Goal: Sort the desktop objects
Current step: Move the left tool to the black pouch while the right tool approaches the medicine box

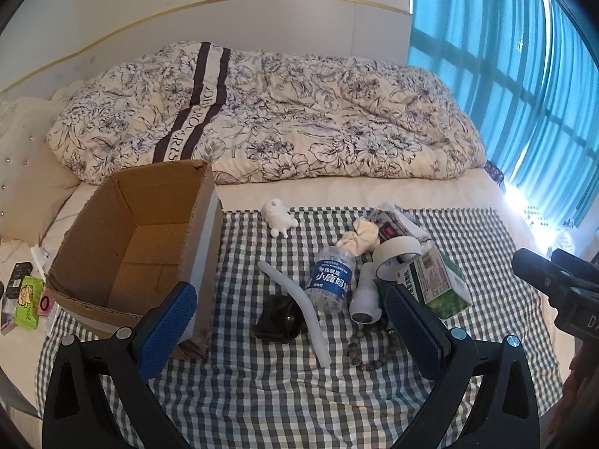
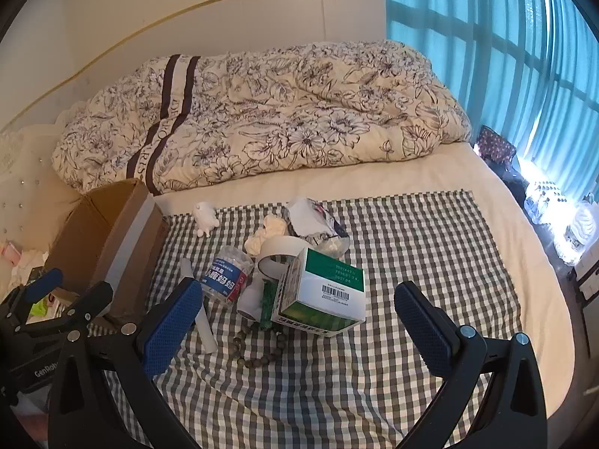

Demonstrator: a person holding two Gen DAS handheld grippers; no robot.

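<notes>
I see a bed covered by a checked cloth, both grippers hovering above its near edge, holding nothing. Far left, an open cardboard box sits on the cloth's left edge, looks empty from the left wrist view. My left gripper has jaws spread wide, blue pads apart, nothing between them. Just right of the box: a small white figurine toward the back, then a bent white tube lying flat with a black object touching its left side. Next a clear bottle with blue label on its side, a crumpled cream cloth behind it. Then a white cylinder, a string of beads in front of it, a tape roll leaning on a green-and-white carton. A crinkled wrapper sits behind the pile. My right gripper is wide too, empty, the carton just beyond its pads.
</notes>
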